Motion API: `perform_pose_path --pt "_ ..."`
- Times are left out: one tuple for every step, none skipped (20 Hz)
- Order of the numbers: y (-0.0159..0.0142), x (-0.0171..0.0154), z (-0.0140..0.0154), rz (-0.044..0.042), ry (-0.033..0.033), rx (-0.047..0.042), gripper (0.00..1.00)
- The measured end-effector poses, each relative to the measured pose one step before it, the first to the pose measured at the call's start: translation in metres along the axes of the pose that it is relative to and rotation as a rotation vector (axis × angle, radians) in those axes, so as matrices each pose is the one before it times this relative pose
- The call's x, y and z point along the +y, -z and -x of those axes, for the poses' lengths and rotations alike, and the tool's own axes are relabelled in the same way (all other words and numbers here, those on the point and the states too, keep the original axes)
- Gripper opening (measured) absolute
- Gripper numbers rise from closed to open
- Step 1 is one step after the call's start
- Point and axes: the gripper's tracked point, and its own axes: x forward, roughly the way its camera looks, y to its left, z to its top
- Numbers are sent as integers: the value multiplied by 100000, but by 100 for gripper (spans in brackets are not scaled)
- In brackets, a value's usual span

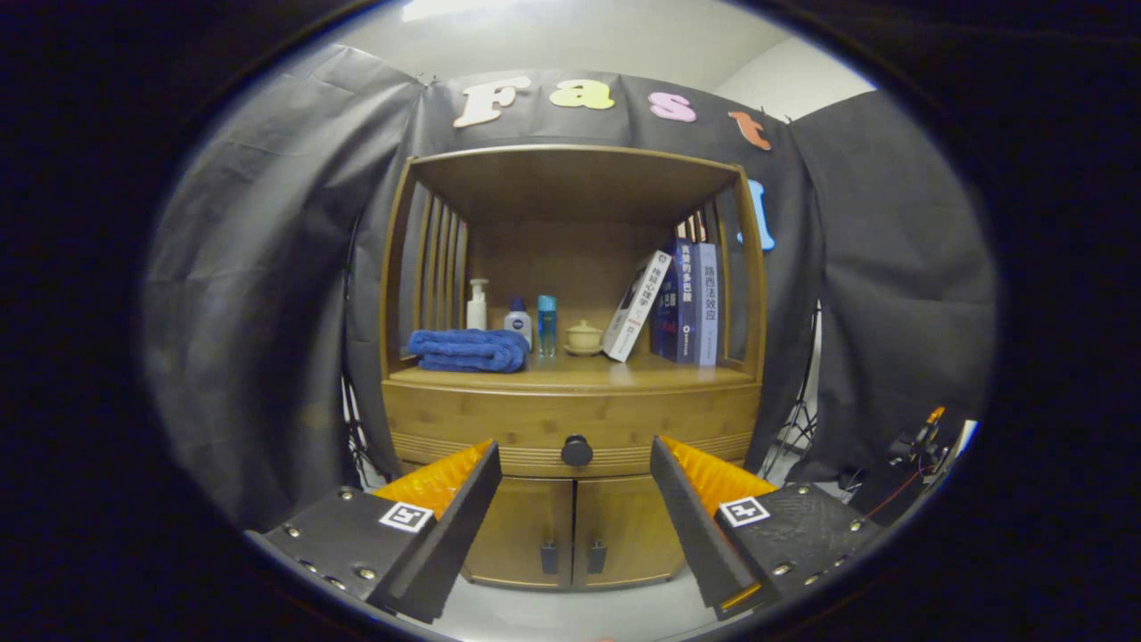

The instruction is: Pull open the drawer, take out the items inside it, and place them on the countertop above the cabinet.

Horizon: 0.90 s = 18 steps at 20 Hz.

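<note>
Gripper (575,526) spread wide, holding nothing, well short of the cabinet. Beyond its fingers: the shut bamboo drawer (499,419), its round black knob (577,450) centred between them. Above, the wooden counter (624,373) carries a folded blue towel (468,349), small bottles (517,319) and leaning books (682,303).

My gripper (575,499) as seen along its own axis: two wedge-shaped fingers (455,526), each tapering forward from a broad, flat-topped mounting block at the rear to a narrow leading edge. Each finger's inward face is flat and finely textured, its outer side ribbed, and each block carries one small square fiducial marker (406,516) printed with a black-and-white pattern. Round metal screw heads (366,573) sit along the blocks' top surfaces and outer edges.
</note>
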Motion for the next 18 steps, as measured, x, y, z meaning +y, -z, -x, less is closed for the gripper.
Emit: perform_pose_path --pt "515 -9 -1087 -502 -142 98 100" --pt "556 -18 -1130 -969 -163 237 100" --pt "376 -25 -1038 -621 242 -362 100" --pt "311 -356 -1187 169 1422 -534 100" --pt "514 -178 -1193 244 1022 958 100" --pt "773 429 -1175 -359 -1064 1398 100" --pt "628 361 -1175 -202 -958 1100 100" --pt "585 28 -1257 542 -210 1186 100" --pt "522 -51 -1166 1161 104 710 100" --pt "1020 -58 -1164 1050 246 2309 100" --pt "820 11 -1082 -214 -474 2510 100" --pt "657 395 -1147 -645 -1680 1358 100" --pt "245 -211 -979 -52 578 -231 95" --pt "347 20 -858 508 -178 279 88" --pt "441 240 -790 1297 -419 780 82" --pt "385 254 -613 190 -439 954 75" --pt "146 241 -628 -1752 -1085 532 69" --pt "-228 -799 398 -24 3670 -1564 63"
